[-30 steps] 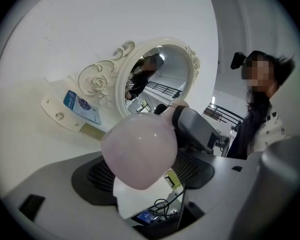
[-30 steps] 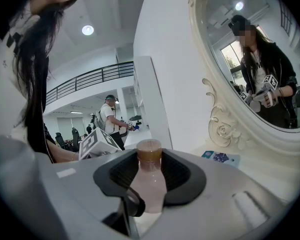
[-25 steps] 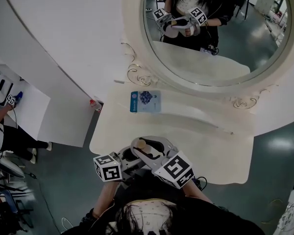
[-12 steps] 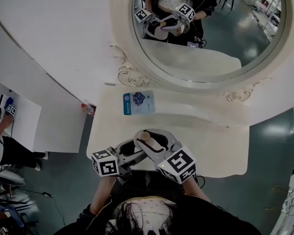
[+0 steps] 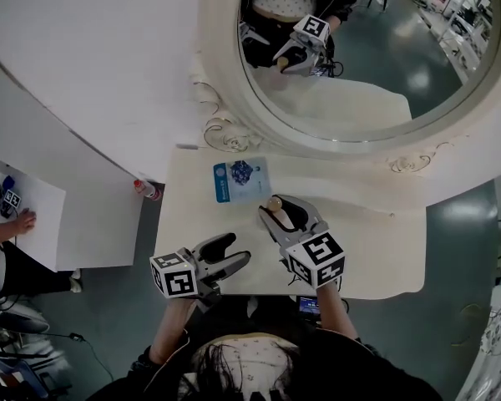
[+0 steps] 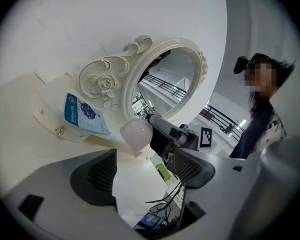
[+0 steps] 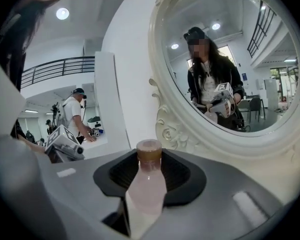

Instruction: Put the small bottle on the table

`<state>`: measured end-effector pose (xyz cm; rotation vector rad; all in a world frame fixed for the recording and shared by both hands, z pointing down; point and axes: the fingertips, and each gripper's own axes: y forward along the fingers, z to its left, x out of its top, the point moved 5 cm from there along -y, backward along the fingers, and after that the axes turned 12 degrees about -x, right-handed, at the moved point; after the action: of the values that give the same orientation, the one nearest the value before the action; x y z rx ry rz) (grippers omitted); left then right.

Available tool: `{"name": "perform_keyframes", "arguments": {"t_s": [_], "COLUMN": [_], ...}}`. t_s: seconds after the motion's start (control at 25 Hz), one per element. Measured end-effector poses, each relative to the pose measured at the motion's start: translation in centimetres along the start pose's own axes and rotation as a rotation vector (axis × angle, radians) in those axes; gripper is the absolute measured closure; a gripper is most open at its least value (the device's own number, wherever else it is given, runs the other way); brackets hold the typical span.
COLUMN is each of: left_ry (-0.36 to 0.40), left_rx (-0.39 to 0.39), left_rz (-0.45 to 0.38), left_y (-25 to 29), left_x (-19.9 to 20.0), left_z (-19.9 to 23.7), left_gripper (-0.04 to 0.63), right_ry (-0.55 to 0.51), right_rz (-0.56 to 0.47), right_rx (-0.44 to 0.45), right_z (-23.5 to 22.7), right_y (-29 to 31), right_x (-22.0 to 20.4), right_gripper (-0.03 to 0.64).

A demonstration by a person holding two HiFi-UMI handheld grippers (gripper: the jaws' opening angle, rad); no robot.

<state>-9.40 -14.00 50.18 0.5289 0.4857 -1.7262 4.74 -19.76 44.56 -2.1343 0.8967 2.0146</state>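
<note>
A small pale pink bottle [image 7: 147, 189] with a brown cap stands upright between the jaws of my right gripper [image 7: 150, 176], which is shut on it. In the head view that gripper [image 5: 282, 210] holds the bottle [image 5: 274, 203] over the middle of the cream dressing table [image 5: 376, 257], just right of a blue packet. My left gripper [image 5: 231, 251] hovers at the table's front edge, left of the right one, open with nothing in it. In the left gripper view my left gripper [image 6: 142, 171] frames only table, and beyond it the bottle [image 6: 136, 135] shows in the right gripper.
A blue packet [image 5: 240, 179] lies flat at the back left of the table. A large round mirror [image 5: 359, 57] in an ornate cream frame rises behind it. A small red-capped item [image 5: 145, 189] sits off the table's left side. People stand at a white counter far left.
My right gripper carried the bottle away from me and to the right, out over the table. The left gripper, earlier close beside the bottle, now stands apart from it at the front edge.
</note>
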Motion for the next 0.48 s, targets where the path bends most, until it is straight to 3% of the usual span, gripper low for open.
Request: {"name": "perform_keyframes", "arguments": {"t_s": [0.48], "left_ry": [-0.026], "left_rx": [0.013], "left_rz": [-0.027], "left_y": [-2.2], "left_x": [1.2], "left_z": [1.5], "left_gripper": [0.259], "right_ry": [0.001], "right_rz": [0.062], "right_rx": [-0.164], "right_z": [-4.3], "right_y": [5.2], "right_x": [-1.8], "right_gripper": [0.468]}}
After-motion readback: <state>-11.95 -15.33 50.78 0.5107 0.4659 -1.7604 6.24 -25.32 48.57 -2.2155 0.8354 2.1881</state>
